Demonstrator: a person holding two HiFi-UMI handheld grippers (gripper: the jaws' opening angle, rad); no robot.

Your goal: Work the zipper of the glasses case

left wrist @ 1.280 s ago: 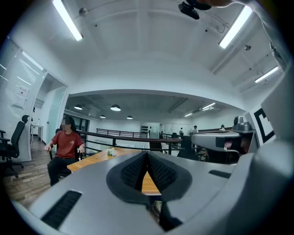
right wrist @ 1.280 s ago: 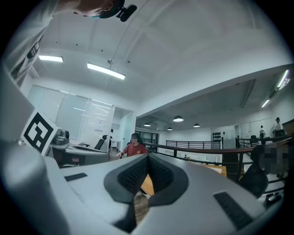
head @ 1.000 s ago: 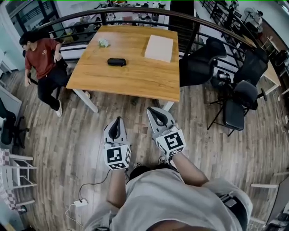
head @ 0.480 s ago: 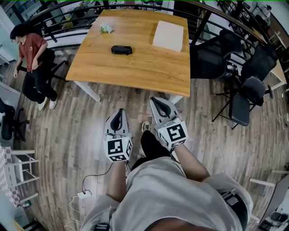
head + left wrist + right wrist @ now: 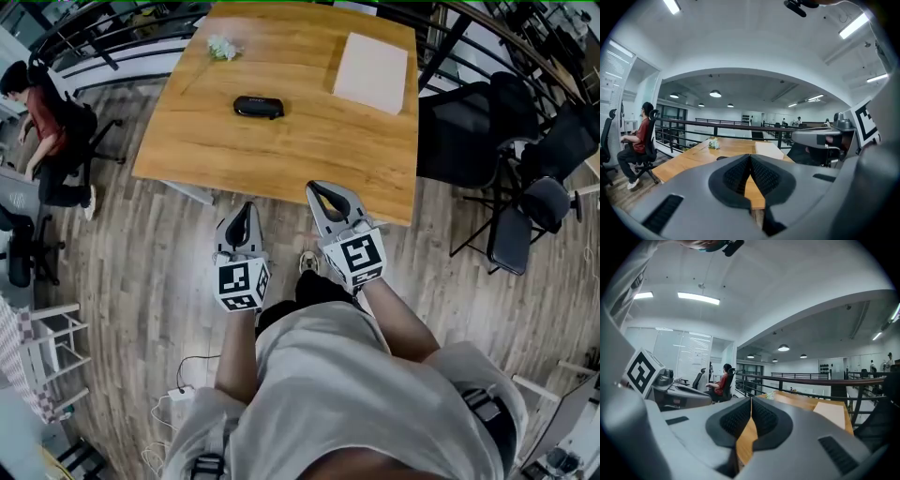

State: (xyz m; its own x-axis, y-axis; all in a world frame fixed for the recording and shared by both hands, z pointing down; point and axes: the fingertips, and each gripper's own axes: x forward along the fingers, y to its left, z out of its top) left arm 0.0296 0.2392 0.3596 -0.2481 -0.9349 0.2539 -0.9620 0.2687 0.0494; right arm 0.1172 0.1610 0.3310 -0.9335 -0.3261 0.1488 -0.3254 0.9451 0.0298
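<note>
I see the glasses case (image 5: 259, 107) in the upper middle of the head view, lying flat on the wooden bench (image 5: 300, 159), left of the bench's middle; it is a small black oblong with rounded ends, its long side running across the frame; its zipper is too small for me to make out, so I cannot tell whether it is done up. Nothing touches the case; a pale rectangular sheet (image 5: 372, 72) lies well apart from it toward the upper right, and a small whitish-green bunch (image 5: 223, 47) sits near the bench's far left corner. My left gripper (image 5: 246, 208) is in the middle of the frame over the wooden floor (image 5: 141, 272), short of the bench's near edge; its jaws are pressed together with nothing between them, as the left gripper view (image 5: 750, 158) shows plainly; there the case (image 5: 722, 158) is only a dark sliver above the left jaw. My right gripper (image 5: 315, 187) is just beside it, its tip at the bench's near edge; its jaws are likewise together and empty in the right gripper view (image 5: 751, 401). Both stand well apart from the case. A seated person (image 5: 42, 103) is at the upper left; black chairs (image 5: 469, 131) stand at the right.
</note>
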